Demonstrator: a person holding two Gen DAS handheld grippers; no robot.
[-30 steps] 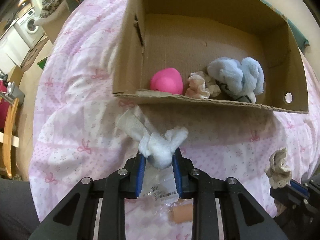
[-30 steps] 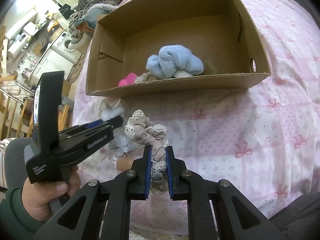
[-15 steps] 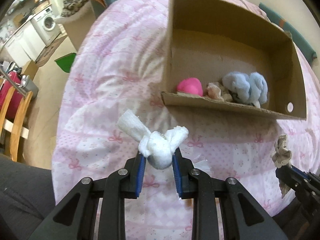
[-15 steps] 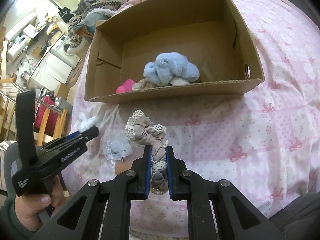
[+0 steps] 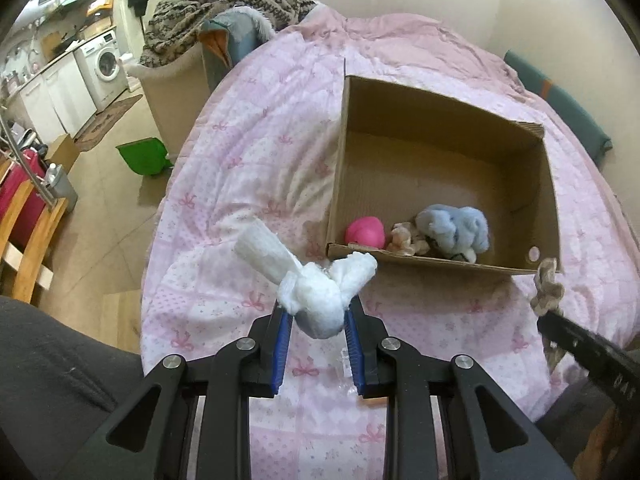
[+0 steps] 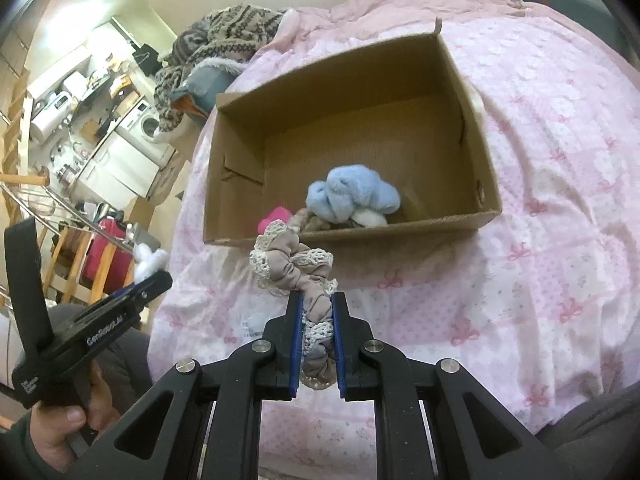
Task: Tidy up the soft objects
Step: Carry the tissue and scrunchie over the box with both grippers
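Note:
My left gripper (image 5: pixel 318 314) is shut on a white fluffy scrunchie (image 5: pixel 310 288) and holds it above the pink bedspread, short of the box's near left corner. My right gripper (image 6: pixel 317 308) is shut on a beige lace-edged scrunchie (image 6: pixel 294 264), held in front of the box's near wall. The open cardboard box (image 5: pixel 532 184) lies on the bed and holds a pink soft ball (image 5: pixel 365 232), a small beige item (image 5: pixel 402 236) and a blue fluffy item (image 5: pixel 454 226). The box also shows in the right wrist view (image 6: pixel 236 168), with the blue item (image 6: pixel 352 194) inside.
A pink patterned bedspread (image 5: pixel 248 184) covers the bed. A clear plastic bag with a label (image 6: pixel 252 326) lies on it below the grippers. Left of the bed are a green dustpan (image 5: pixel 144 156), wooden chairs (image 5: pixel 24 240) and a washing machine (image 5: pixel 106 64). A pile of knitwear (image 6: pixel 224 36) lies behind the box.
Both grippers have pulled back and risen from the box, each still holding its scrunchie. The box now looks smaller and farther away in both views.

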